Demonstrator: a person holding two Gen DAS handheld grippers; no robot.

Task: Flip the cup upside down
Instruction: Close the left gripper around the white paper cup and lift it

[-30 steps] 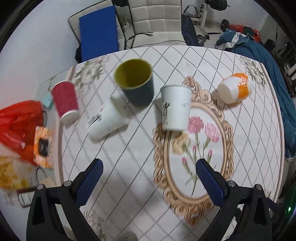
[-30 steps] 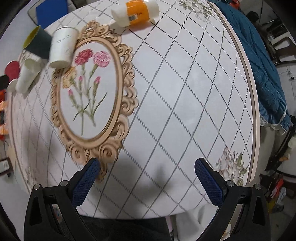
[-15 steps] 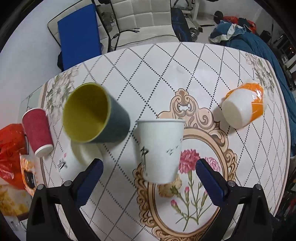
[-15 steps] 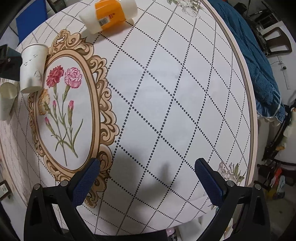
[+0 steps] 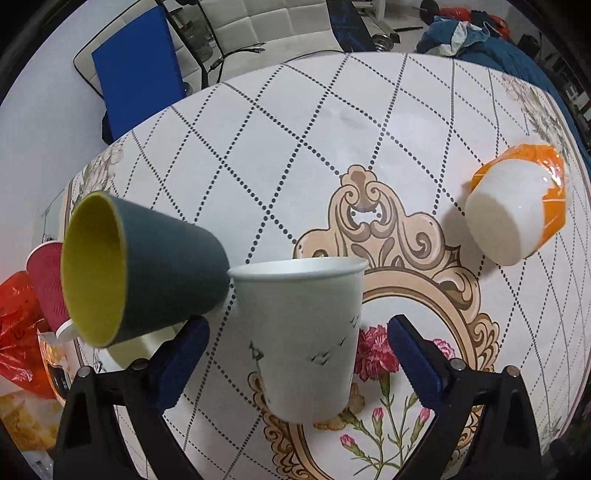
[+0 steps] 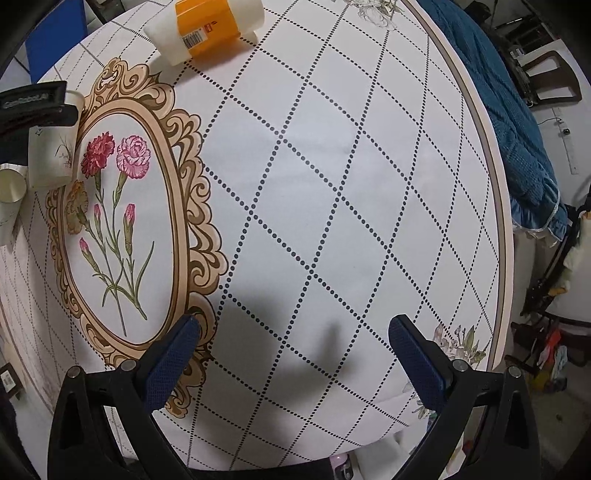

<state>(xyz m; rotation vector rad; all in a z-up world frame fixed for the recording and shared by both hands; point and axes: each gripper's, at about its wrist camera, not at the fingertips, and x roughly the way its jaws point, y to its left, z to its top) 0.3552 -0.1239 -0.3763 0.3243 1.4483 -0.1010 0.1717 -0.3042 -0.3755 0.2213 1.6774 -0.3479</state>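
A white paper cup [image 5: 306, 339] stands upright on the patterned table, directly between the open fingers of my left gripper [image 5: 297, 354]; the pads do not touch it. It also shows at the left edge of the right wrist view [image 6: 51, 151], with the left gripper above it. A dark blue cup with a yellow inside [image 5: 136, 273] stands just left of it. My right gripper [image 6: 295, 350] is open and empty over the near right part of the table.
An orange-and-white cup [image 5: 517, 206] lies on its side at the right, also in the right wrist view [image 6: 207, 29]. A red cup [image 5: 46, 273] and another white cup [image 6: 11, 199] sit at the left. A red bag [image 5: 18, 332] lies at the table's left edge.
My left gripper has moved forward and down toward the white paper cup, which now sits between its fingers. The right gripper has drifted slightly.
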